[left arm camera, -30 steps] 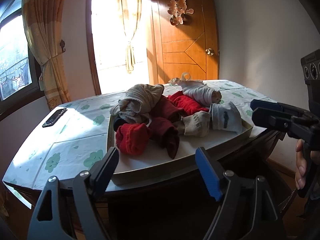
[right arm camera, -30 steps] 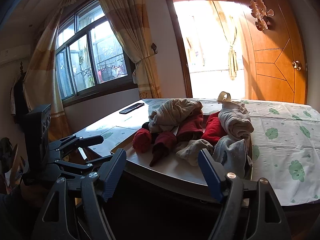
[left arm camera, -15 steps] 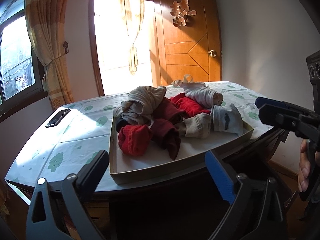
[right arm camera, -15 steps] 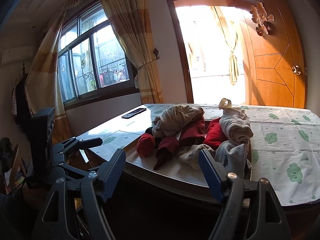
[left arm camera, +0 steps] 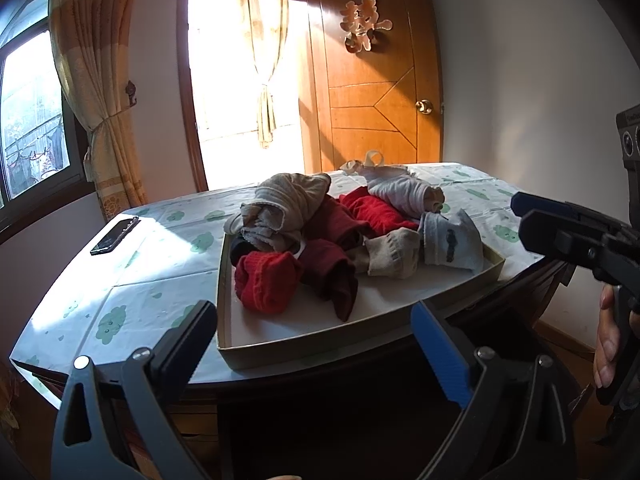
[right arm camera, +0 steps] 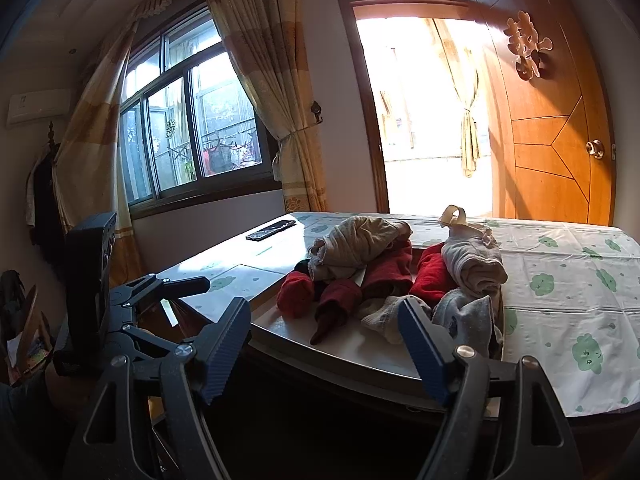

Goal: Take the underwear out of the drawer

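Nothing taken out yet. My left tool (left arm camera: 316, 334) and right tool (right arm camera: 324, 334) both gape apart, empty, short of the worktop (left arm camera: 132, 300). Underwear (left arm camera: 320, 236) sits heaped mid-frame in the shallow drawer (left arm camera: 320, 346).

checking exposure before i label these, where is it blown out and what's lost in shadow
Left wrist view: the doorway is blown out white, a sunlit patch glares on the tablecloth, and under the table is near black. Right wrist view: the same doorway clips, while the clothes pile stays readable. Both views bend straight lines at the edges.
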Demonstrator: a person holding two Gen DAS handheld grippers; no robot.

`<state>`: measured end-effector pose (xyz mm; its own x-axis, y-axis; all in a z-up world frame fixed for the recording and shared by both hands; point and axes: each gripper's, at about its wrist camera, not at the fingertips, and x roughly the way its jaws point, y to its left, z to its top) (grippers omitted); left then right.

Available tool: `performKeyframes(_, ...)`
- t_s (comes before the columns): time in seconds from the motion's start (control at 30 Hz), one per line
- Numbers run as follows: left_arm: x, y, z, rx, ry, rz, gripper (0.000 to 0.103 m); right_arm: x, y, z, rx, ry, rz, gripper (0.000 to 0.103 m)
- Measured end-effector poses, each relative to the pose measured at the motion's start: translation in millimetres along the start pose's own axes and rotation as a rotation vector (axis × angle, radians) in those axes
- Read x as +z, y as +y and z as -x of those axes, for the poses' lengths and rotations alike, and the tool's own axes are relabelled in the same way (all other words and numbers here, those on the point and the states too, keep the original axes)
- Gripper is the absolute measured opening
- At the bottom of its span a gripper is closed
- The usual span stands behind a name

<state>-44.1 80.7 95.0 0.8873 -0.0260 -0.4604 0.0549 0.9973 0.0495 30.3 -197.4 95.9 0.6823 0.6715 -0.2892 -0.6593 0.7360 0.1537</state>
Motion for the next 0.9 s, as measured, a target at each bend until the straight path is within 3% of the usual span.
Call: performKeyframes(0.9,-6.7,-2.5,-4.8,0.017,0.009,0.007,0.103,-6.6,2.5,-1.2,0.007,0.011,0.008,0.080)
